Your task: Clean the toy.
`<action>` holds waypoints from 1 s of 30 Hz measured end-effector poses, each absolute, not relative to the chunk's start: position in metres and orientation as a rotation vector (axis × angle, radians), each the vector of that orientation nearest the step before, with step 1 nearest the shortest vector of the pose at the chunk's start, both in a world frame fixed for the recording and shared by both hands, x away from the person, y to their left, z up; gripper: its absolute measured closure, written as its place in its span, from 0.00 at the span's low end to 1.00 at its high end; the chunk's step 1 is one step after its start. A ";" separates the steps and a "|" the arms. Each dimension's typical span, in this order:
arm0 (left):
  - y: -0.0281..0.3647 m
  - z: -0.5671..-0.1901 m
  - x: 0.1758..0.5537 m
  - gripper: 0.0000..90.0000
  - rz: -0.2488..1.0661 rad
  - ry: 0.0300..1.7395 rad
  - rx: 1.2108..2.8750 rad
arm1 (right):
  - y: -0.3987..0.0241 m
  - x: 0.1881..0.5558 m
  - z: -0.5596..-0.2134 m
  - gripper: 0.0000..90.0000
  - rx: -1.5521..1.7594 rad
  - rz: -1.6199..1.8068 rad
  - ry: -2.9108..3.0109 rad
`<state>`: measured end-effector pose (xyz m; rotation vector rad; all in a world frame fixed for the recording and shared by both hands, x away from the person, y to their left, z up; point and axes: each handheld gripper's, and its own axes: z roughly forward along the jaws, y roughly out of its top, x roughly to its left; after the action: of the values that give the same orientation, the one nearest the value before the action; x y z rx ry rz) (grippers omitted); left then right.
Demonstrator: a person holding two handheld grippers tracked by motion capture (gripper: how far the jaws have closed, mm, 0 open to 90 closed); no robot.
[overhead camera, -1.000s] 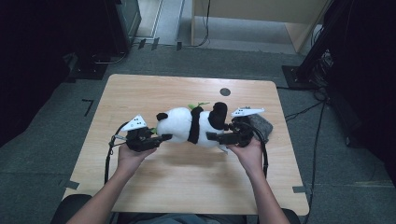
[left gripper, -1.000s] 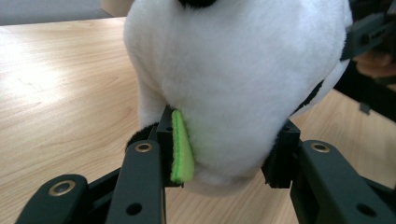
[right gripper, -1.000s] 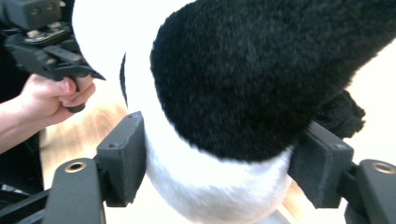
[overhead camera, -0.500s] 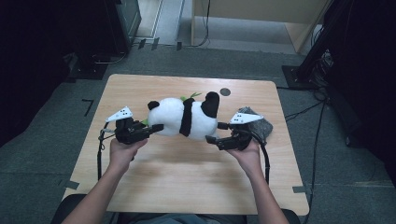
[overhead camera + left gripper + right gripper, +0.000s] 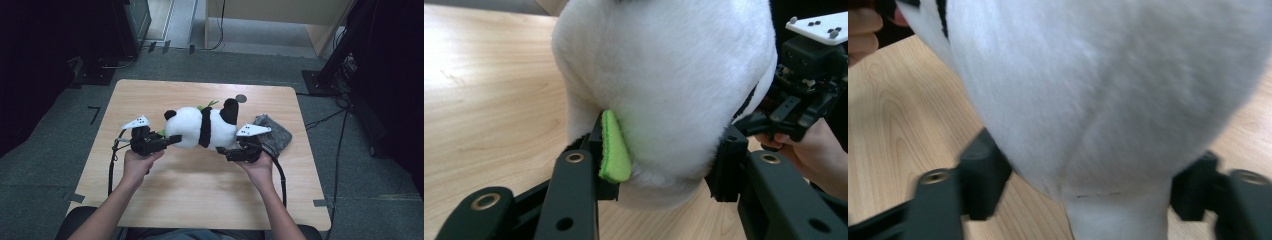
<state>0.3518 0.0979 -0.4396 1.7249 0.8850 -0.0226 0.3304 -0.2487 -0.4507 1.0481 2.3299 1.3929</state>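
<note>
Seen from above: plush panda [image 5: 202, 127] slung between left gripper [image 5: 167, 141] and right gripper [image 5: 231, 152]. Closer, left jaws clamped on white fur and green felt leaf [image 5: 614, 147], having just eased slightly. Right jaws just closing, flanking the plush; contact unclear.

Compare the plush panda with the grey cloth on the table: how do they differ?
The plush panda is white with black parts, plump, and sits between the jaws of the left gripper and the right gripper. The grey cloth is a single dull colour, crumpled low, and lies free behind the right gripper. Both are soft and on the wooden table.
</note>
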 end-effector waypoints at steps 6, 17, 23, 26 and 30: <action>0.093 -0.441 0.349 0.51 0.051 0.851 1.761 | -0.252 0.328 -0.445 0.43 1.100 1.384 2.329; 0.091 -0.448 0.343 0.34 0.215 0.713 1.837 | -0.260 0.327 -0.436 0.44 1.236 1.475 2.320; 0.091 -0.451 0.342 0.35 0.188 0.735 1.848 | -0.263 0.324 -0.432 0.41 1.247 1.508 2.279; 0.092 -0.453 0.344 0.38 0.155 0.770 1.851 | -0.262 0.323 -0.431 0.40 1.249 1.512 2.271; 0.095 -0.452 0.344 0.41 0.162 0.786 1.852 | -0.261 0.323 -0.430 0.37 1.258 1.533 2.272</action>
<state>0.3439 0.0947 -0.4522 1.8523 0.7859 0.1620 0.3230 -0.2612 -0.4304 1.2584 2.2725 1.5326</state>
